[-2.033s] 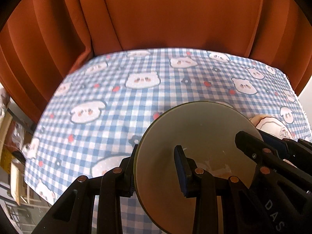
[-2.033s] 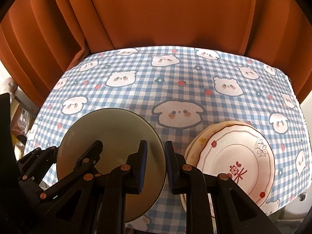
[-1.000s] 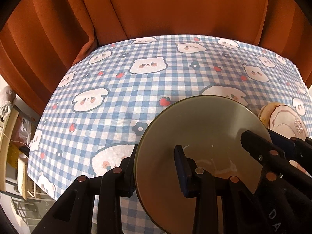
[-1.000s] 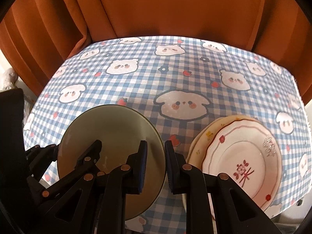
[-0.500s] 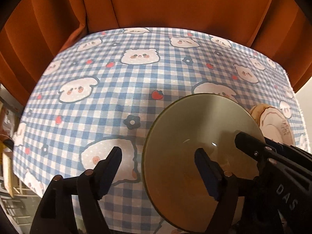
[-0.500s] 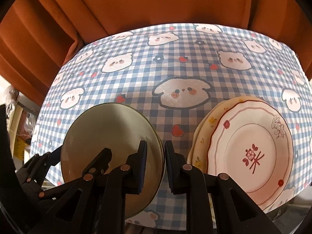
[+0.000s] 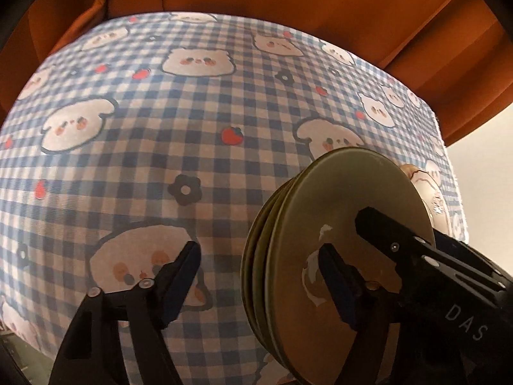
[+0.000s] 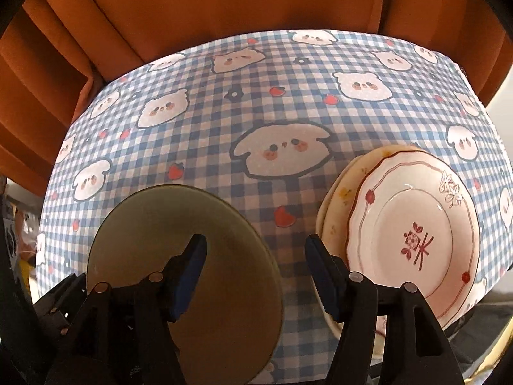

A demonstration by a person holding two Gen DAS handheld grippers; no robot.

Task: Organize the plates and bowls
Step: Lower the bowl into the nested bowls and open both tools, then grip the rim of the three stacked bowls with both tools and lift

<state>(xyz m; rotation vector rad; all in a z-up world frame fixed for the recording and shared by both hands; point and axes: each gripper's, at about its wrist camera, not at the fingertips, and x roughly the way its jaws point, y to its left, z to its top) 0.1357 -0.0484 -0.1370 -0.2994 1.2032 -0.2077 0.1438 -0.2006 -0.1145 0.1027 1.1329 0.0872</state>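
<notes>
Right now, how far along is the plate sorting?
Done: the olive-green plates lie in one stack on the checked tablecloth, and the white floral plate sits on a cream plate beside them. In hand: nothing. The left gripper and right gripper have just been opening, and their pads press on no plate. Left: no bowls in view, so I cannot judge that part.

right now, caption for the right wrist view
Open right hand-held gripper over a stack of olive plates, patterned plates stacked alongside on the checked tablecloth.
</notes>
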